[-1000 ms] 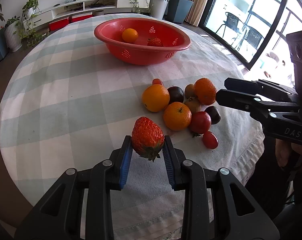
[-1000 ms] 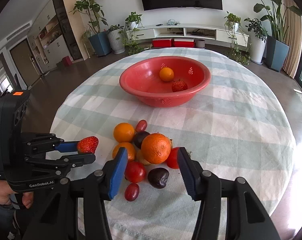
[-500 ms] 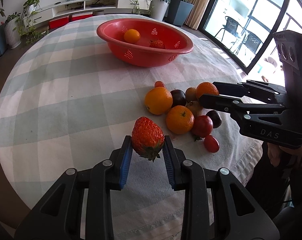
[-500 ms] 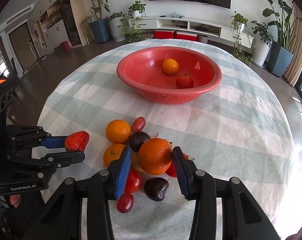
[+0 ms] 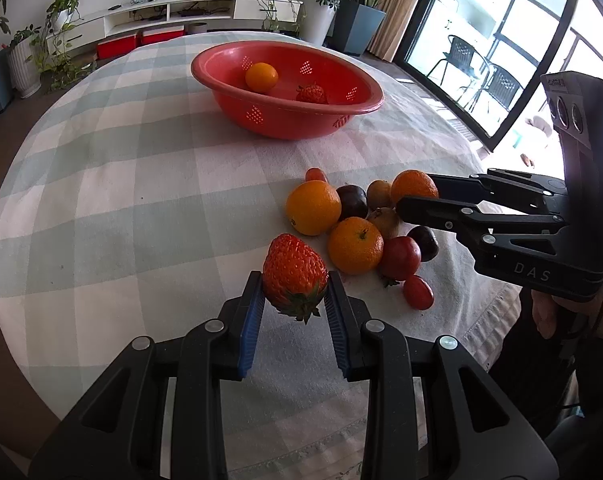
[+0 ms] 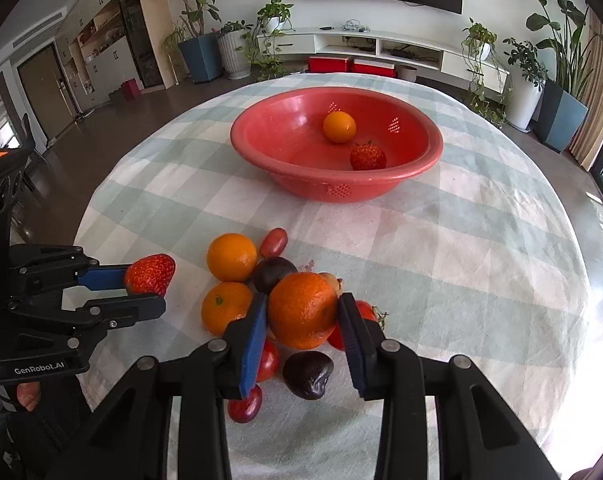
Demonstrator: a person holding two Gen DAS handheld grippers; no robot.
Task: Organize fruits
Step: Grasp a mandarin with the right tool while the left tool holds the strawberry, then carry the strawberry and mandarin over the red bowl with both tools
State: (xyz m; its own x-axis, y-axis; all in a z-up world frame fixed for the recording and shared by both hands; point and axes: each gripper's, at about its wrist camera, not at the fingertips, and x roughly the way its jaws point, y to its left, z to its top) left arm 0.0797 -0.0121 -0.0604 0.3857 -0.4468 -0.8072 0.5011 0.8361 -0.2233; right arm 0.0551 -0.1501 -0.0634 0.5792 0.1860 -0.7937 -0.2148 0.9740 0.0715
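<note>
Left gripper (image 5: 295,306) clamped on a strawberry (image 5: 294,274), held just above the checked cloth (image 5: 141,208), near the fruit pile. Right gripper (image 6: 303,344) closing around an orange (image 6: 303,310) atop that pile, blue pads at both its sides. Farther back, a red bowl (image 6: 285,148) with 1 orange fruit (image 6: 339,127) and 1 strawberry inside.
</note>
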